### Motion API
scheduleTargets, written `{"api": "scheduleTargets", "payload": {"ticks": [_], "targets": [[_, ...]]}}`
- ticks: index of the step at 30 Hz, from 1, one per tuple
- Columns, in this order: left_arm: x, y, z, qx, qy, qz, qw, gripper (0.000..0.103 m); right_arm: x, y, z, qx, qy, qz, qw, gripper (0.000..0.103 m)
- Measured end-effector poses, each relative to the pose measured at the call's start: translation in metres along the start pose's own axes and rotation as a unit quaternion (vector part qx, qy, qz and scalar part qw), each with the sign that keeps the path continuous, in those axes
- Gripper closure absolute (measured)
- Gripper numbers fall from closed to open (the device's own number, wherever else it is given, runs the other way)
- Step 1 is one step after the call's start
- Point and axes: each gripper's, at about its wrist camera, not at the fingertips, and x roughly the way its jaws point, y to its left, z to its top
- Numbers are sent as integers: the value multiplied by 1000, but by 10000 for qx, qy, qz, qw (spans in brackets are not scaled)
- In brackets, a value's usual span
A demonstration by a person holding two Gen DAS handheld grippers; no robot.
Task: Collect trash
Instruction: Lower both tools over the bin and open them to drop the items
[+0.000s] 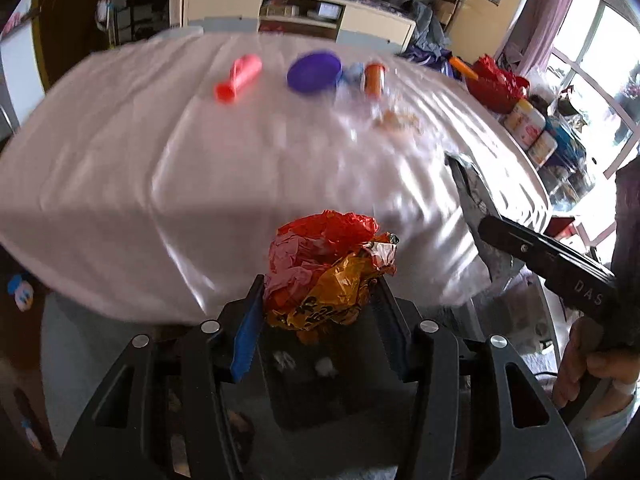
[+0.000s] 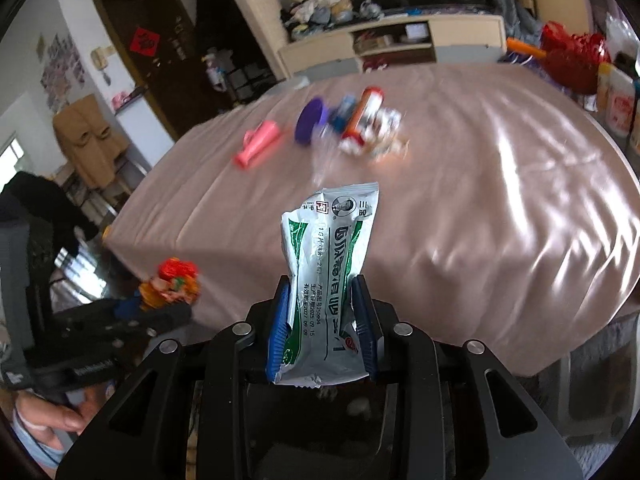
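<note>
My left gripper (image 1: 320,284) is shut on a crumpled red and orange wrapper (image 1: 328,264), held off the near edge of the cloth-covered table (image 1: 160,160). It also shows in the right wrist view (image 2: 172,280). My right gripper (image 2: 322,292) is shut on a silver and green sachet (image 2: 332,264), held upright in front of the table (image 2: 480,220). The sachet also shows edge-on in the left wrist view (image 1: 476,204). More trash lies at the far side: an orange bottle (image 1: 374,78), crumbs (image 1: 396,120) and crumpled wrappers (image 2: 380,136).
On the table's far side lie a pink tube (image 1: 238,78) and a purple lid (image 1: 314,72). A red bag (image 1: 496,80) and jars (image 1: 528,128) stand at the right edge. A cabinet (image 1: 300,12) stands behind. A dark bin (image 1: 320,384) shows below the left gripper.
</note>
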Motion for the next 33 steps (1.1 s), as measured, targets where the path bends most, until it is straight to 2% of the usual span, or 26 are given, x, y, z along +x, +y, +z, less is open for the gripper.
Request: {"api": "scheduleTargets", "payload": {"ticks": [8,19,26,33], "targets": [[30,-4,-43,82,463,80,9989,53,30,4,-41,79,640,-42,9979,71],[82,2,-72,45,1207,46,9927,52,76,8,-73,96,1463,-229,9889,71],[89,6,-79,121,1341,80,9909,52,81,6,-74,128,1548,-238,9876,67],[89,8,-79,63,1362,96,9906,46,79,1,-75,211,1524,-189,9879,61]]}}
